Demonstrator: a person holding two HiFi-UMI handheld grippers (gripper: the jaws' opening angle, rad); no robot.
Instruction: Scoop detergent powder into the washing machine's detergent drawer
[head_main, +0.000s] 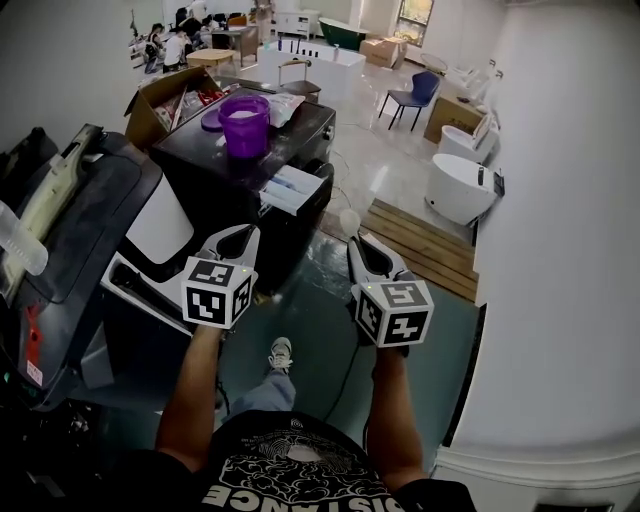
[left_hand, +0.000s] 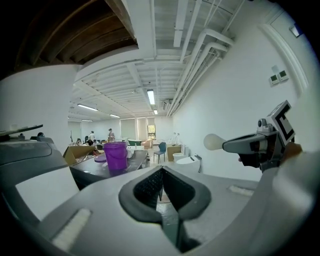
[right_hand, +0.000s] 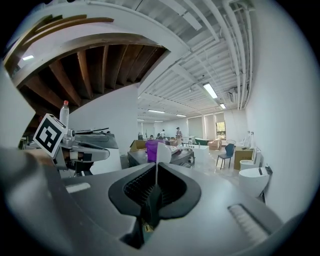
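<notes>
My right gripper (head_main: 361, 246) is shut on the thin handle of a white spoon (head_main: 349, 221), held in the air over the floor. The spoon (right_hand: 162, 153) stands edge-on between the jaws of this gripper (right_hand: 155, 192); I cannot tell whether its bowl holds anything. My left gripper (head_main: 240, 239) hangs beside it, shut and empty (left_hand: 162, 191). Ahead stands a dark washing machine (head_main: 305, 125) with a purple bucket (head_main: 245, 124) on its top. Its detergent drawer (head_main: 294, 189) sticks out at the front, white and pale blue. Both grippers are short of the drawer.
A large dark appliance (head_main: 75, 225) with a white panel fills the left side. An open cardboard box (head_main: 160, 98) sits behind the machine. White tubs (head_main: 458, 186), a blue chair (head_main: 414, 97) and a wooden platform (head_main: 420, 243) stand to the right, by a white wall.
</notes>
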